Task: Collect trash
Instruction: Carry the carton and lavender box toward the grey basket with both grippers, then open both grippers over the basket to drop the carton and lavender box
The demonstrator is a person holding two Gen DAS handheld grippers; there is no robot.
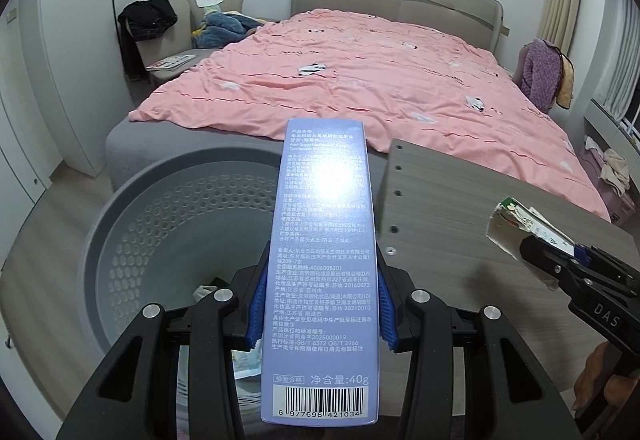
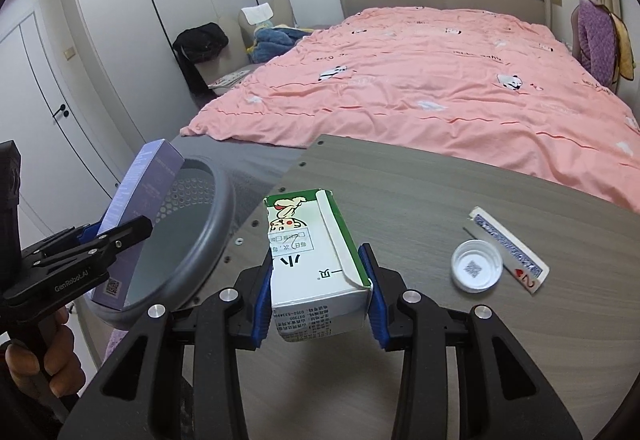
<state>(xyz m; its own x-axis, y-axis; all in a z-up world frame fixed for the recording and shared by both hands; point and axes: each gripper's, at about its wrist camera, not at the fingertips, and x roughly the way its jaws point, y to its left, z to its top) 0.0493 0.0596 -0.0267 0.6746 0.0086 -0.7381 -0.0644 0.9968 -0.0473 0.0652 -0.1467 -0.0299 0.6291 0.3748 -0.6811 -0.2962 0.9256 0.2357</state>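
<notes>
The left tool (image 1: 320,304) grips a long box (image 1: 322,260) above the bin (image 2: 208,240); the right tool (image 2: 318,292) grips a carton (image 2: 312,260) above the tabletop (image 2: 440,183). Released crooked, the box may catch the rim and fall outside.

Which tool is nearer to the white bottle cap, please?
Right. The right tool holds a carton just left of the white bottle cap; the left tool is over the grey bin, farther left.

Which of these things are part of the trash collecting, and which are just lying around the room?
Part of the job:
- purple toothpaste box, held in the left gripper
- green and white carton, held in the right gripper
- grey bin
- white bottle cap
- card pack

Just lying about:
- pink bedspread
- clothes on the chair
</notes>
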